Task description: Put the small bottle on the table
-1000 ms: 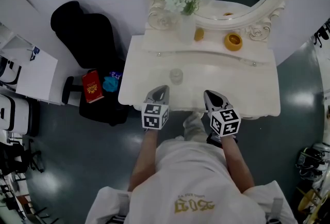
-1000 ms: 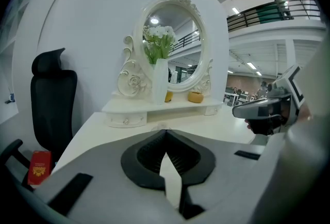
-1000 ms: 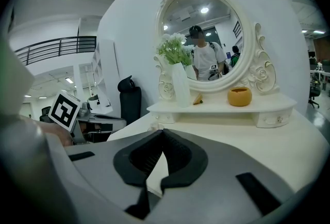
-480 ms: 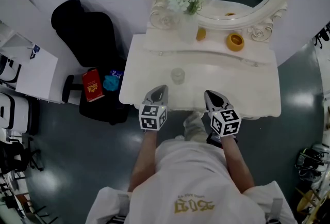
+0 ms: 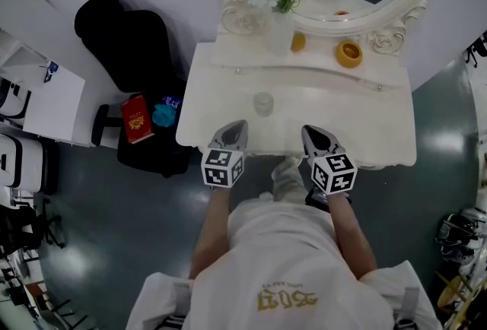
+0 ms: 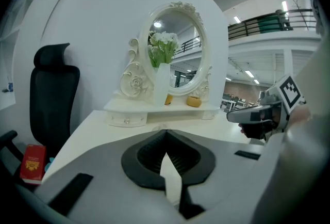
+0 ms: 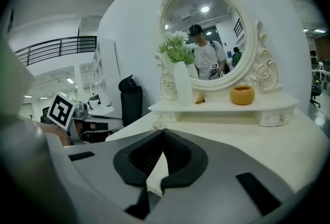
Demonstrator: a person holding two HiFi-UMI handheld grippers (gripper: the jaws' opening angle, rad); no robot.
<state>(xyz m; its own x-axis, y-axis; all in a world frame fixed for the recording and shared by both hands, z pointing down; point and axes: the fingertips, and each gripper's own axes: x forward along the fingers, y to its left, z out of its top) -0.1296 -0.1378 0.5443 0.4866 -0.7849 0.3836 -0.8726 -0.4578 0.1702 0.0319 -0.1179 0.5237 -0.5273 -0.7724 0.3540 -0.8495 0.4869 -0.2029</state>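
Well, my two hand-held grippers, left [image 5: 239, 127] and right [image 5: 308, 131], are both closed on nothing and hover at the near edge of the bench [image 5: 358, 123], probably idle. One small clear bottle [image 5: 263, 103], I think, stands on the bench just ahead. One orange bowl [image 5: 349, 54] sits further back.

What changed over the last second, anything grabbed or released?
Barely anything. The left gripper drifted slightly left and back toward the person. The head view tilted a little, so the dressing table sits higher in frame. Nothing was taken or let go. Unchanged: both grippers shut and empty at the near edge, right gripper in place, small clear vessel on the tabletop.
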